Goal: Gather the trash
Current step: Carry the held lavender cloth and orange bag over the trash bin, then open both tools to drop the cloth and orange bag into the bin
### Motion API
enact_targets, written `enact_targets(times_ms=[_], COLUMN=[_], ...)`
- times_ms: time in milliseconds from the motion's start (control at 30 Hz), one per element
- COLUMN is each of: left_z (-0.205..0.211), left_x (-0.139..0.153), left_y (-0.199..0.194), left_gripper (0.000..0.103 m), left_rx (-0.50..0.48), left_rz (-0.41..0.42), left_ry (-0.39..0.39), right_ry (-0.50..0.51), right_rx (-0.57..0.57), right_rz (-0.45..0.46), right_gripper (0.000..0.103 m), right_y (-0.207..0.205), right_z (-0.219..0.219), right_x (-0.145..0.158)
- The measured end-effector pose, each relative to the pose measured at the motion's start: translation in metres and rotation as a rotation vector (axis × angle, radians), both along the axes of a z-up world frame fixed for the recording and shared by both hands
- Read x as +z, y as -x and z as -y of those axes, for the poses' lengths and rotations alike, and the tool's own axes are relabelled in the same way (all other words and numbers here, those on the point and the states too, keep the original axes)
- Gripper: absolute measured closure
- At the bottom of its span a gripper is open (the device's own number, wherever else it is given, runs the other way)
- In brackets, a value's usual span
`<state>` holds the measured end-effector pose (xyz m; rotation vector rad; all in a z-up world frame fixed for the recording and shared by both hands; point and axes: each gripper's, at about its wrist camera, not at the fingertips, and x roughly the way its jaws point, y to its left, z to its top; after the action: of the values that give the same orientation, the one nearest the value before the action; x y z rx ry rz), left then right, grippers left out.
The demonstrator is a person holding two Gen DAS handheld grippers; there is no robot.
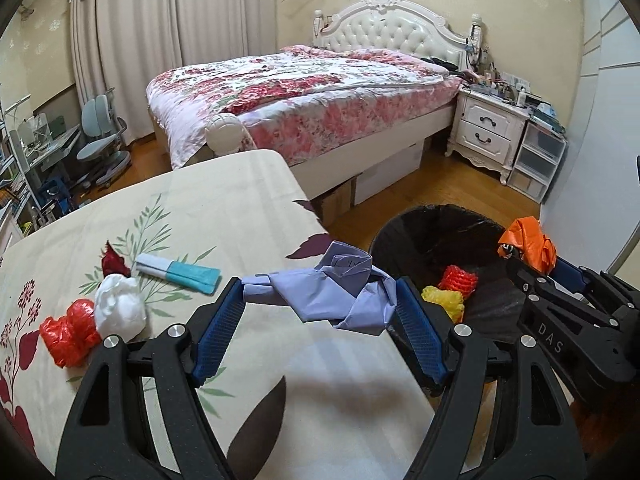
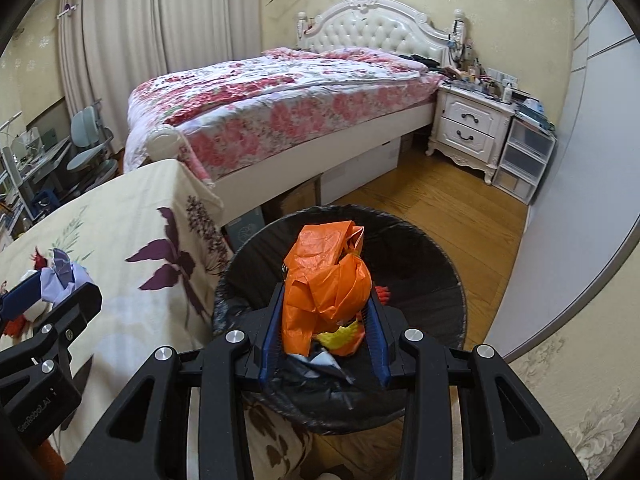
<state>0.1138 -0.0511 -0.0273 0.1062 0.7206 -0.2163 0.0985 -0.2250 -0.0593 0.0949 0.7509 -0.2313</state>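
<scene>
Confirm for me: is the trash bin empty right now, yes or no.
No: the trash bin already holds a red mesh wad and a yellow mesh wad on its black liner.

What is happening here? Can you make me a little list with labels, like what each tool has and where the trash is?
left tool: shut on the purple crumpled paper, at the table edge
right tool: shut on the orange plastic bag, above the bin
bin: black-lined trash bin on the floor beside the table
in the bin: red foam net, yellow foam net
left on the table: red plastic bag, white crumpled wad, dark red scrap, teal and white packet
table cover: floral cloth
</scene>
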Motion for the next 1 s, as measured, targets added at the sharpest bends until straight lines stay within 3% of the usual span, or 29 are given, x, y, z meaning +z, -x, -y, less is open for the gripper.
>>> enact_targets(times_ms=[433, 1000], left_z=[0.055, 0.084], left_x=[-0.022, -0.036], left_y=[-0.031, -0.053], left_gripper=[0.028, 0.028], left_rx=[-0.075, -0.112], left_rz=[-0.025, -0.066], left_ry=[-0.052, -0.083], right_ry=[0.002, -0.036], right_rx=[-0.108, -0.149], right_rz=[-0.011, -0.015], right_gripper=[0.066, 0.066], right_y=[-0.011, -0.011], right_z=[0.038, 0.057], right_x=[-0.014, -0.019])
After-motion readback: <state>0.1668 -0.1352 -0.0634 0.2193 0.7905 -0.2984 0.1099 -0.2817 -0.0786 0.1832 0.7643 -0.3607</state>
